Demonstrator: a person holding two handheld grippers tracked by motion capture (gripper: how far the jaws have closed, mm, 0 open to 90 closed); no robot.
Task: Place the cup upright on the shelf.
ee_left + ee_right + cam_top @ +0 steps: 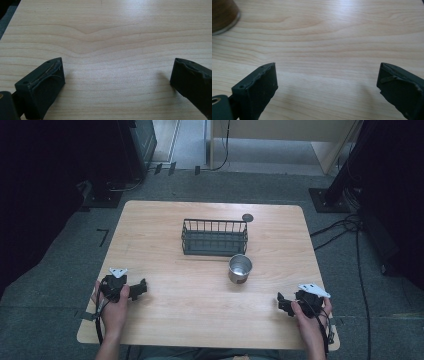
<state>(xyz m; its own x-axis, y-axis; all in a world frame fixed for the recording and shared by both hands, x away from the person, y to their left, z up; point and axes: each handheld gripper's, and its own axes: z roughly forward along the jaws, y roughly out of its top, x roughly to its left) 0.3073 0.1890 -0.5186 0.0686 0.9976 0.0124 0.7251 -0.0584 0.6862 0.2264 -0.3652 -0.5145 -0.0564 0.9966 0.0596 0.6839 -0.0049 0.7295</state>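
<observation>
- On the worktop [200, 290], high view: metal cup [240, 268] stands upright just right of centre, close in front of the dark wire basket [214, 237], whether touching is unclear.
- Small dark round disc [247, 217] at the basket's 1 o'clock, near the far edge.
- Left gripper [142, 288] at 8 o'clock of the cup, well apart, in a hand low over the wood; fingers point toward centre.
- Right gripper [281, 303] at 4 o'clock of the cup, near the front right corner, held in the other hand; it is the nearer of the two to the cup.
- Left gripper view: left gripper [117, 75] fingers spread wide, bare wood grain between them, nothing held. Worn pad edge on one finger [47, 82].
- Right gripper view: right gripper [327, 75] fingers also wide apart, empty, just over the worktop [324, 45].
- Cup base [223, 15] at 10 o'clock in this view, blurred, well clear of the fingers.
</observation>
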